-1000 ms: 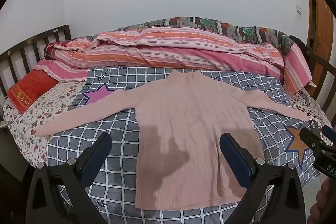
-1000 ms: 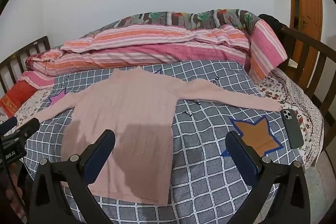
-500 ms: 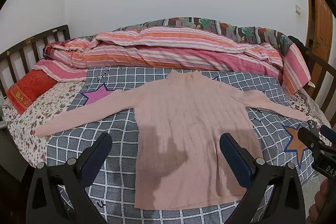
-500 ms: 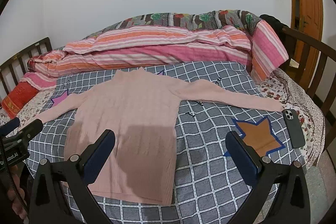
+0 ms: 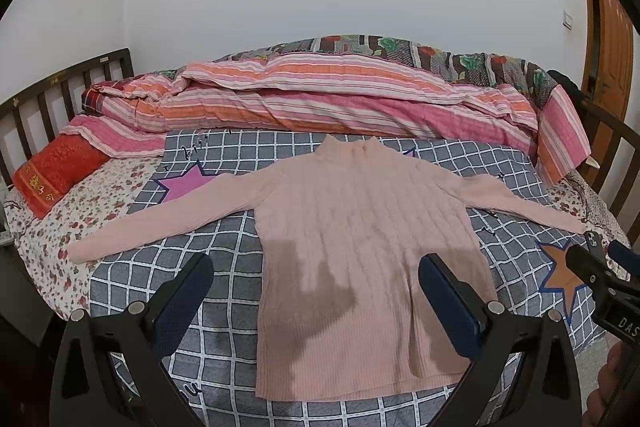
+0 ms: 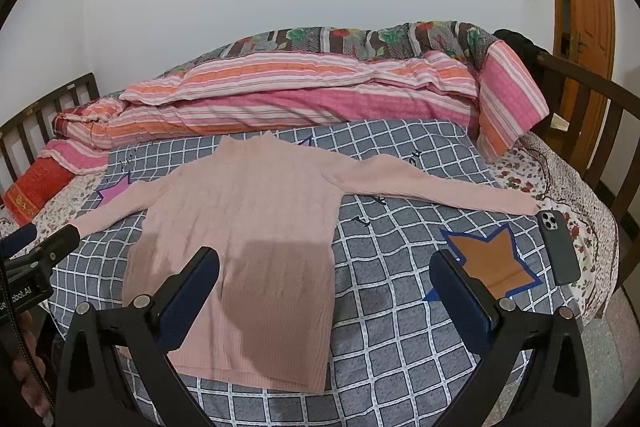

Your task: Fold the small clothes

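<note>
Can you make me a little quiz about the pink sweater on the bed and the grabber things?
1. True or false: the pink sweater lies flat with both sleeves spread out.
2. What lies near the tip of the sweater's sleeve in the right wrist view? A) a phone B) a cup C) a shoe
3. Fill in: the left gripper and the right gripper are both ____, holding nothing.

Key:
1. True.
2. A, the phone lies beside the sleeve end, on the bed.
3. open.
</note>
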`<action>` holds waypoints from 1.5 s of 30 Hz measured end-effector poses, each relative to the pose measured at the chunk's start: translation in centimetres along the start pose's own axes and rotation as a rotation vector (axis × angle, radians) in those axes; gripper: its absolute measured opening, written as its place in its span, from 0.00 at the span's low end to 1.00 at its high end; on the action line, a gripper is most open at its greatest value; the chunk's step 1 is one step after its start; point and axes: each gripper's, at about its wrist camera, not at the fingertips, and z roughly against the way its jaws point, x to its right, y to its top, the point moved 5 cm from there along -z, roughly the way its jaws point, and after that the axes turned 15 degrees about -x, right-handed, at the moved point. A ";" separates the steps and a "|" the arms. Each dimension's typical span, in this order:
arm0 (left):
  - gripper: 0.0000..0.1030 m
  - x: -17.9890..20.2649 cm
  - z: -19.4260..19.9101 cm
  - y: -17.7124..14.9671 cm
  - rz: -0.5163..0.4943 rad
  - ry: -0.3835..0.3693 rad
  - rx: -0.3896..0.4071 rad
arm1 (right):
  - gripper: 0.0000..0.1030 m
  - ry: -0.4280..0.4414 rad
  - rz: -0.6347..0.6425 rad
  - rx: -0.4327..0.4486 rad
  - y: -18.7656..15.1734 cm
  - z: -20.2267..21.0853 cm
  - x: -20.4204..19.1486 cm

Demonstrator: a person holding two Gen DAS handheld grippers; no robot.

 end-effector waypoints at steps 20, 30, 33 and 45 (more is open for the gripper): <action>1.00 -0.4 0.2 0.2 0.013 -0.003 0.007 | 1.00 -0.007 0.004 -0.001 0.1 0.3 0.3; 1.00 -0.5 0.3 0.0 0.019 -0.005 0.009 | 1.00 -0.010 0.008 0.026 0.3 0.8 0.0; 1.00 -0.5 0.4 0.0 0.019 -0.004 0.014 | 1.00 -0.012 0.007 0.028 0.2 0.8 0.0; 1.00 -0.7 0.3 0.3 0.009 -0.009 0.032 | 1.00 -0.018 -0.001 0.021 0.2 0.1 0.1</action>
